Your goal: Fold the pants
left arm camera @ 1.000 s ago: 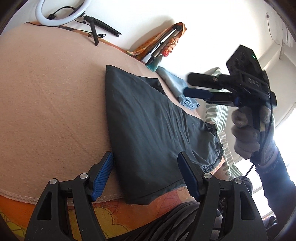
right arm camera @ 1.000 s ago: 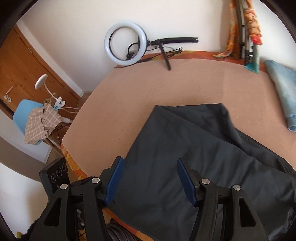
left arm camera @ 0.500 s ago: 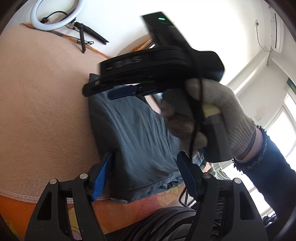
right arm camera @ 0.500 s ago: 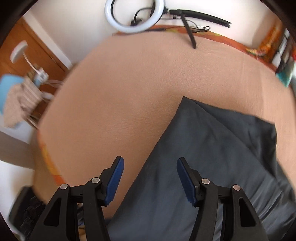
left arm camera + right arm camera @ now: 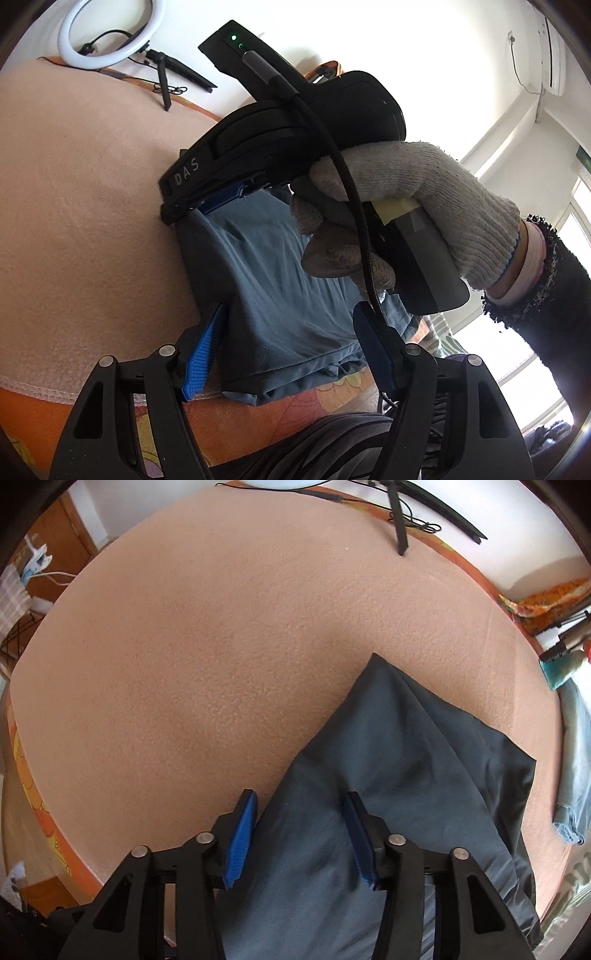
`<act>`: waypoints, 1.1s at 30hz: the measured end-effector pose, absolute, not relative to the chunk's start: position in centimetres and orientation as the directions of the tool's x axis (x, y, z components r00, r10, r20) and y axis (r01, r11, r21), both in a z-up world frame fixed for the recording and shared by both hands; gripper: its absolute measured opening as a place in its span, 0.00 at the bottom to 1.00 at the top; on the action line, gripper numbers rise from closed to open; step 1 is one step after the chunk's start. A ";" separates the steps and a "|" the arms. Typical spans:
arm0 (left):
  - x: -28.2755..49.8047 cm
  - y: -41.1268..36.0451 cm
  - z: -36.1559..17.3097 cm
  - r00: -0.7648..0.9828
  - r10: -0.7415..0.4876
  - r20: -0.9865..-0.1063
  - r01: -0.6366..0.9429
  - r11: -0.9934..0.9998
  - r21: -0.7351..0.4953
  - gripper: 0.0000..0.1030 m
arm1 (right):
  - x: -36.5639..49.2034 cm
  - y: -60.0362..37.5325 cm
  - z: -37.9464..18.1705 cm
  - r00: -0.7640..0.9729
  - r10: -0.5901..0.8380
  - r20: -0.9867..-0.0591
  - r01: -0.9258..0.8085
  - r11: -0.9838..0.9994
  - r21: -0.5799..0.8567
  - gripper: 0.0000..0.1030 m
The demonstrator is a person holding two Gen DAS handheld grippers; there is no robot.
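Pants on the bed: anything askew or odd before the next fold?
The pants are not squared: in the right wrist view the top layer ends in a pointed corner while the layer beneath juts out past it on the right. Creases run from that corner. No damage or spill shows. Both grippers, left and right, are open.

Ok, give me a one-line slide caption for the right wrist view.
Open right gripper poised over the long edge of dark slate-blue folded pants on a peach fleece blanket.

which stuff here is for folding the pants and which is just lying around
For the job:
- dark grey folded cotton pants
- left tool, open
- right tool, open

Lying about:
- white ring light on black tripod
- light blue folded garment
- peach fleece blanket
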State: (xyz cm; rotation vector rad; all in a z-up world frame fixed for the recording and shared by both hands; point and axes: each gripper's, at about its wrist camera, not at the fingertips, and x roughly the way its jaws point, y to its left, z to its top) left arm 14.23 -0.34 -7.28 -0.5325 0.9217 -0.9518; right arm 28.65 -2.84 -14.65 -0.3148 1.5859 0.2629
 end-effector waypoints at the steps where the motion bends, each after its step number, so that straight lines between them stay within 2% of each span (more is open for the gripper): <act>1: 14.1 -0.3 -7.1 0.264 -0.863 -0.431 0.455 0.506 -0.733 0.67 | 28.7 -3.0 -14.6 -0.023 -0.043 -0.999 -0.353 0.935 -0.032 0.30; 2: 14.0 -0.4 -7.0 0.267 -0.858 -0.439 0.456 0.514 -0.727 0.67 | 28.8 -3.2 -14.4 -0.020 -0.040 -0.999 -0.348 0.937 -0.031 0.20; 5: 13.9 -0.7 -7.0 0.258 -0.840 -0.477 0.442 0.542 -0.715 0.70 | 28.6 -3.8 -13.8 -0.002 -0.003 -1.000 -0.353 0.936 -0.002 0.06; 9: 15.0 -1.6 -8.3 0.239 -0.805 -0.543 0.353 0.593 -0.724 0.72 | 28.2 -4.8 -12.9 0.027 0.033 -0.999 -0.348 0.937 0.022 0.02; 12: 15.2 -2.0 -8.2 0.237 -0.822 -0.518 0.347 0.570 -0.745 0.73 | 28.6 -6.0 -11.8 0.041 0.087 -0.995 -0.316 0.946 0.070 0.01; 14: 15.2 -2.0 -8.2 0.243 -0.835 -0.494 0.359 0.551 -0.754 0.69 | 28.7 -6.6 -11.3 0.041 0.113 -0.993 -0.298 0.950 0.095 0.01; 16: 15.2 -1.9 -8.3 0.235 -0.856 -0.460 0.363 0.517 -0.776 0.49 | 28.9 -7.3 -10.9 0.034 0.135 -0.990 -0.287 0.951 0.119 0.01; 17: 15.1 -1.9 -8.3 0.243 -0.856 -0.455 0.371 0.516 -0.772 0.46 | 29.2 -8.2 -10.9 0.029 0.142 -0.989 -0.287 0.949 0.128 0.01; 20: 14.5 -2.0 -7.8 0.256 -0.866 -0.430 0.399 0.500 -0.769 0.39 | 29.8 -8.5 -10.9 0.011 0.143 -0.990 -0.298 0.945 0.133 0.12; 21: 14.3 -2.0 -7.6 0.260 -0.865 -0.428 0.409 0.500 -0.763 0.38 | 29.8 -8.3 -10.7 0.001 0.141 -0.990 -0.303 0.944 0.134 0.22; 22: 14.1 -2.1 -7.4 0.262 -0.866 -0.426 0.421 0.499 -0.757 0.38 | 29.4 -8.1 -10.5 0.001 0.134 -0.991 -0.304 0.944 0.128 0.39; 25: 13.7 -2.2 -6.8 0.266 -0.866 -0.424 0.453 0.501 -0.737 0.38 | 29.2 -6.5 -10.9 0.008 0.095 -0.995 -0.317 0.944 0.088 0.41; 28: 13.2 -2.3 -6.2 0.273 -0.863 -0.426 0.476 0.506 -0.719 0.36 | 30.0 -5.6 -11.8 -0.015 0.066 -0.998 -0.345 0.936 0.067 0.50; 31: 12.8 -2.6 -5.8 0.267 -0.865 -0.426 0.493 0.502 -0.711 0.34 | 30.4 -4.2 -12.5 -0.022 0.017 -1.000 -0.391 0.920 0.025 0.52; 33: 12.6 -2.8 -5.6 0.259 -0.864 -0.431 0.510 0.501 -0.699 0.33 | 30.4 -3.9 -13.2 -0.034 -0.015 -0.999 -0.405 0.914 0.000 0.48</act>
